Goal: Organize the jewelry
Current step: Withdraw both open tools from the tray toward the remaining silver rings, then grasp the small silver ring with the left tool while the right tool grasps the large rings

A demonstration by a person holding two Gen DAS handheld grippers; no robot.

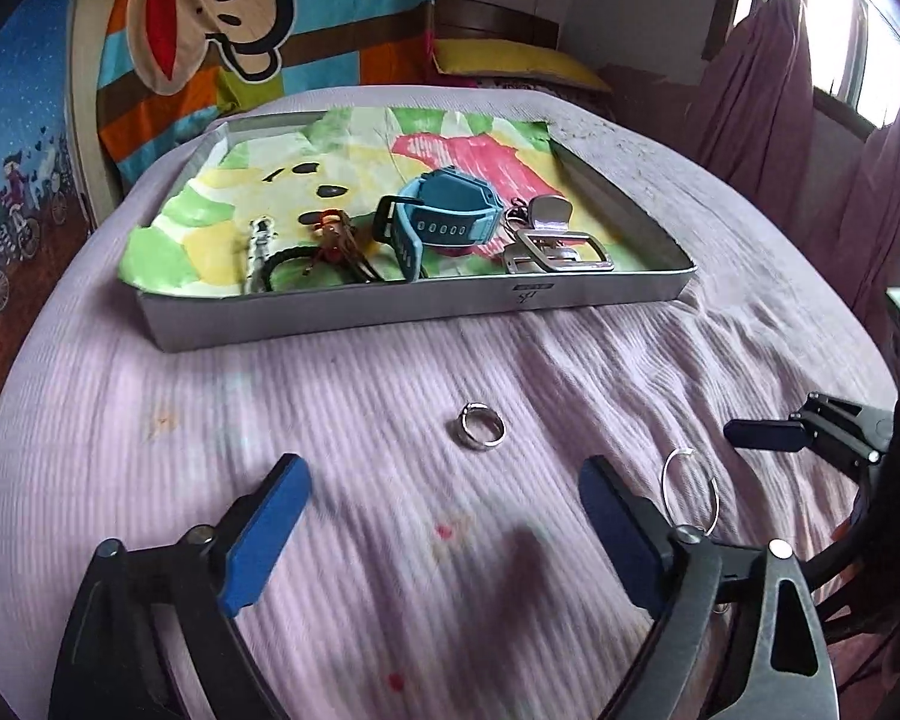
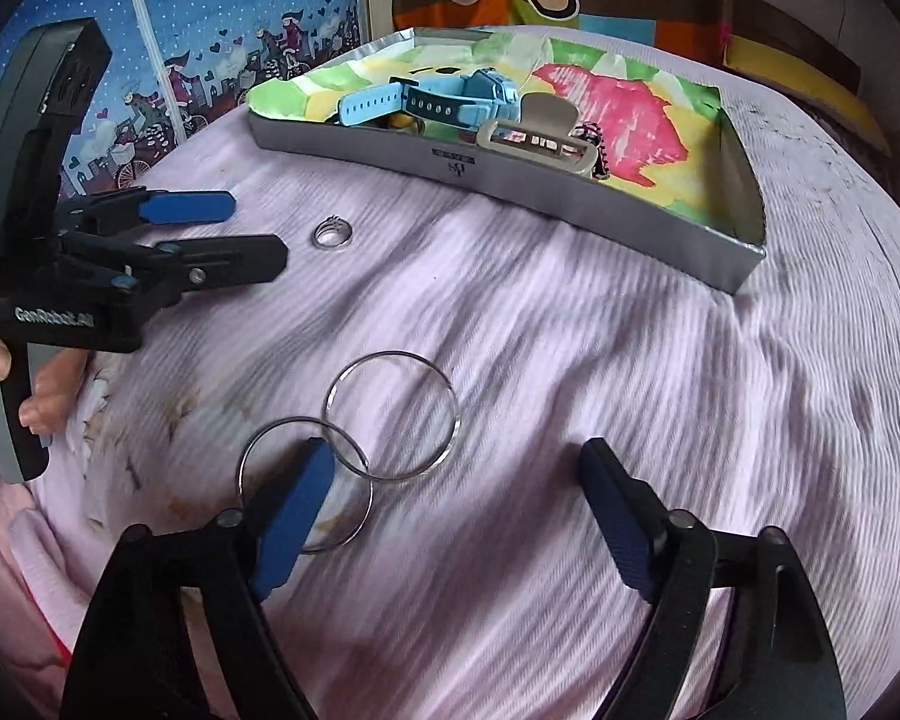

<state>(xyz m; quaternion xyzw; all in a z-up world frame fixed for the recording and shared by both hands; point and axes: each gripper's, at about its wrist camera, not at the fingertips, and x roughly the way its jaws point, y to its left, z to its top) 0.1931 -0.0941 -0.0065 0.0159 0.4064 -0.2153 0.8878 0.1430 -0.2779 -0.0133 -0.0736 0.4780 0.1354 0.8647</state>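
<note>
Left gripper (image 1: 444, 534): jaws spread wide, nothing between them, poised over the lilac ribbed bedspread (image 1: 390, 600). Small silver ring (image 1: 481, 426) lies flat on the cloth just ahead of the fingertips, apart from both. Right wrist view shows the same ring (image 2: 332, 232) just beside the tips of the left gripper (image 2: 258, 234), not touching.

Right gripper (image 2: 456, 498): jaws likewise spread, empty. Two thin silver bangles lie on the bedspread at its left finger: first bangle (image 2: 392, 415) sits ahead of the fingertip; second bangle (image 2: 252, 450) overlaps the first at one edge and passes under the blue pad (image 2: 294, 510) of that finger. Cannot tell whether the pad touches it. In the left wrist view only one bangle (image 1: 690, 492) shows, beside the left gripper's right finger.

Silver tray (image 1: 390, 306) rests on the bedspread beyond the ring, lined with a coloured cartoon sheet (image 1: 468, 144). Contents, grouped along the near wall: blue watch (image 1: 444, 222), metal hair claw (image 1: 555, 240), black hair tie (image 1: 306, 264), a small reddish-brown ornament (image 1: 333, 225), a silver clip (image 1: 258, 240).

A hand (image 2: 6, 384) grips the left gripper's handle at the left edge of the right wrist view.
</note>
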